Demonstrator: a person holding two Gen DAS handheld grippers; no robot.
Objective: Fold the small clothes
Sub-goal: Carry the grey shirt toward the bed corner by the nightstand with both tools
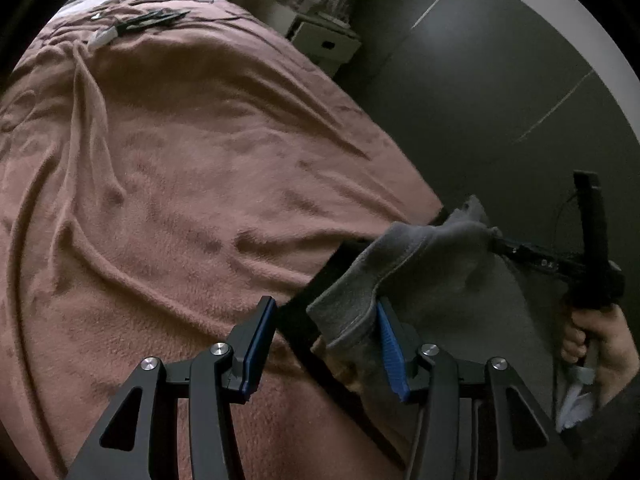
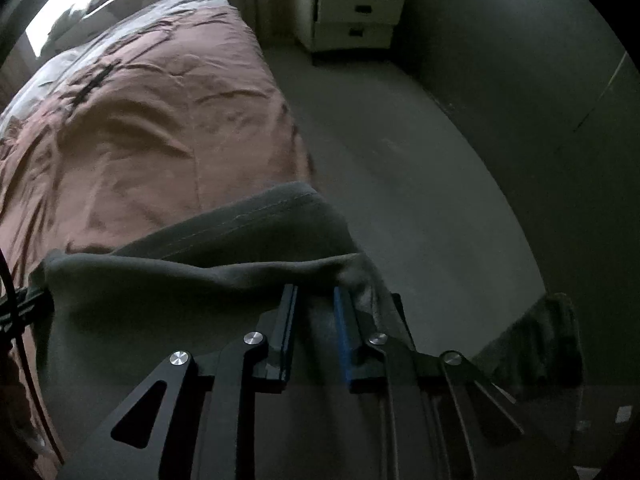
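Our left gripper (image 1: 326,334) is spread wide; the gray cloth (image 1: 404,268) drapes over its right finger, nothing pinched. Our right gripper (image 1: 500,245) reaches in from the right, tips in the cloth's far corner. In its own view the jaws stand a little apart with cloth bunched at the tips, so we cannot tell whether they pinch it.

The cloth hangs off the bed's (image 1: 180,184) near right edge, its seamed hem running left to right between our grippers. The left gripper is nearer the bed. We judge the next move carries the cloth leftward onto the open blanket. Farther off stand a nightstand (image 2: 352,20) and bare floor (image 2: 420,184).
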